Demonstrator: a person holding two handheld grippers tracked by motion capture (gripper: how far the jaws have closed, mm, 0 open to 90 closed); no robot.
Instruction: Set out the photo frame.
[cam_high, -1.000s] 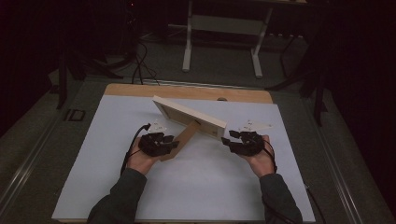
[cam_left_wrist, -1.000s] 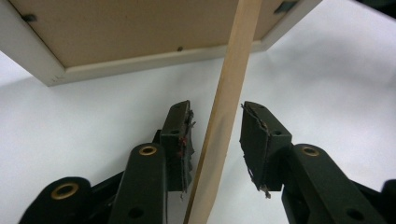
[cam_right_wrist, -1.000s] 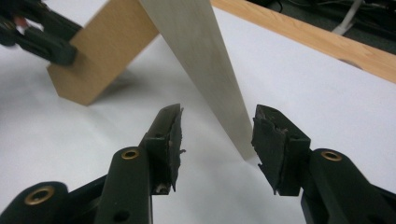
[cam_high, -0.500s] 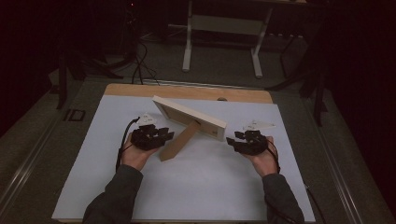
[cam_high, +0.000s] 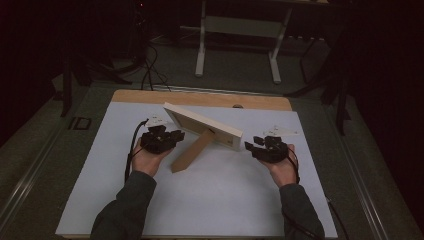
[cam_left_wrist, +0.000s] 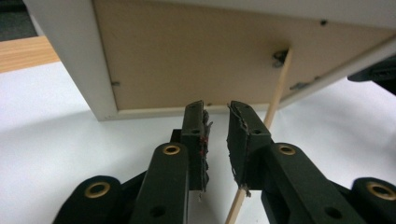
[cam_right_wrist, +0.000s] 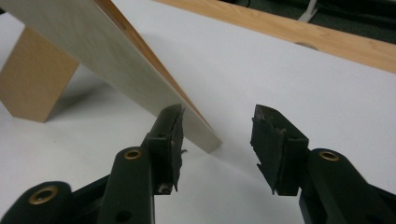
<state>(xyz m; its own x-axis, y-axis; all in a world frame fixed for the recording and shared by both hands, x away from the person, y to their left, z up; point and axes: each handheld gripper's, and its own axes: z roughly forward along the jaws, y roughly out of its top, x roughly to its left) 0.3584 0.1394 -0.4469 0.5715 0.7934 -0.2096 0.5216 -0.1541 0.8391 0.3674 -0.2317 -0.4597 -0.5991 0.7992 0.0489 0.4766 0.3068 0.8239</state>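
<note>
The picture frame (cam_high: 202, 126) stands tilted on the white table (cam_high: 225, 200), propped on its wooden stand (cam_high: 191, 151). It looks like the step is setting the frame up. Close to the frame's left end, the left gripper (cam_high: 176, 136) has just been closing; its jaws are near together, with nothing between them. By the frame's right end, the right gripper (cam_high: 250, 147) is spread wide and holds nothing. Next, both likely need to back away gently.

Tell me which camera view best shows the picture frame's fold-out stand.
The high view: the stand shows whole, propping the picture frame on the table. The left gripper view catches its thin edge; the right gripper view shows its lower end.
</note>
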